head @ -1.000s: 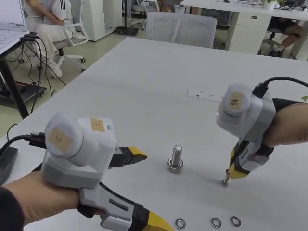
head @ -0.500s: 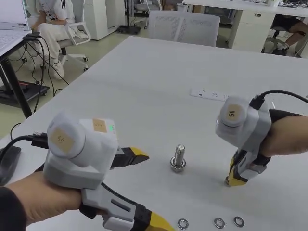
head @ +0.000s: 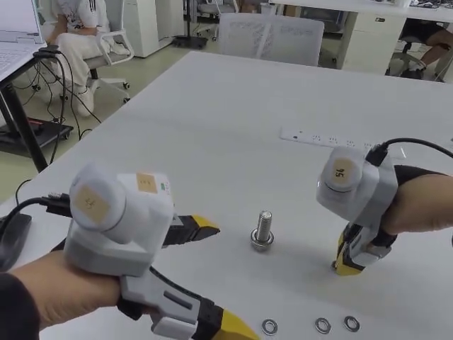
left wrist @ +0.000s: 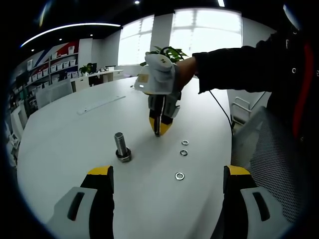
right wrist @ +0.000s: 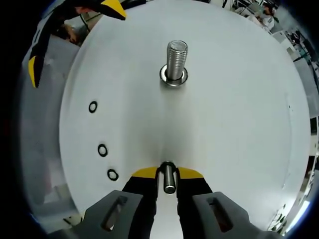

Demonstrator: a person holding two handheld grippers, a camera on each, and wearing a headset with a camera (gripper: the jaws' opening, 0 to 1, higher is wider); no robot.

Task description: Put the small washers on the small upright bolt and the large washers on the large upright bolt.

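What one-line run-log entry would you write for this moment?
right gripper: shut on small bolt, on table | left gripper: open, empty | large bolt: upright, ungripped | three washers: loose on table

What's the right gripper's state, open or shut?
Shut: the right gripper clamps the small bolt between its yellow-tipped jaws, as seen in the right gripper view.

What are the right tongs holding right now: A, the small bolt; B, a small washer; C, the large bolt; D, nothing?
A: in the right gripper view the right tongs are shut on the small bolt, while the large bolt stands apart, farther off.
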